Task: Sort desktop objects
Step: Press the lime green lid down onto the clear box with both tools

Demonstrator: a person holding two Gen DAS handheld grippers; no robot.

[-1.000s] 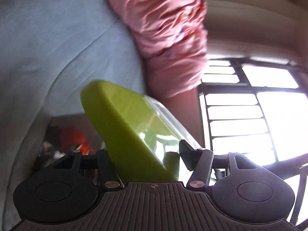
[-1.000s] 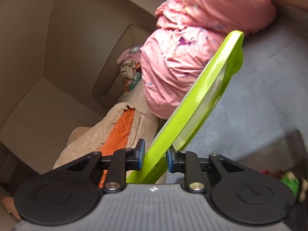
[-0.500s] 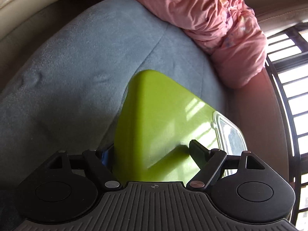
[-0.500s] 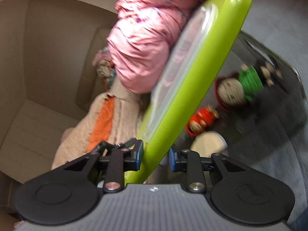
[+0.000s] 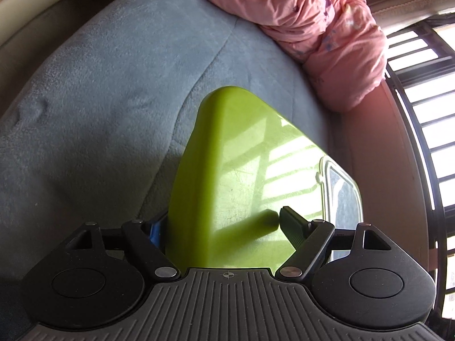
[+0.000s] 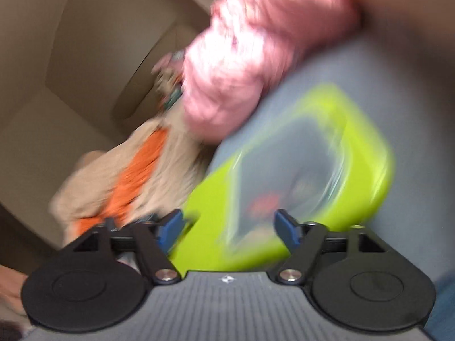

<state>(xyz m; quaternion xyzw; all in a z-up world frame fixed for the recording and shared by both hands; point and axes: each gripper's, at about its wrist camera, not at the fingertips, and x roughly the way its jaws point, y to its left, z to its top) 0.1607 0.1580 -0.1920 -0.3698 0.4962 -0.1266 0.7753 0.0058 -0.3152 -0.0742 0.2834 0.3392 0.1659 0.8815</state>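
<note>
Your left gripper (image 5: 219, 224): fingers pinch the green lid (image 5: 241, 176), over the grey cushion (image 5: 99, 99).
Your right gripper (image 6: 227, 227): fingers spread, lid between them.
Lid window: blurred red shape behind.

Glossy green plastic lid (image 5: 241, 176) w/ clear window; fuzzy grey cloth (image 5: 113, 99).

Grey-blue plush cushion (image 5: 119, 91), pink bundled cloth (image 5: 307, 20) lying on its far edge

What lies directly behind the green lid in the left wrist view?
Behind the green lid is grey-blue plush fabric, with pink cloth above it. Whatever the lid covers is hidden.
</note>
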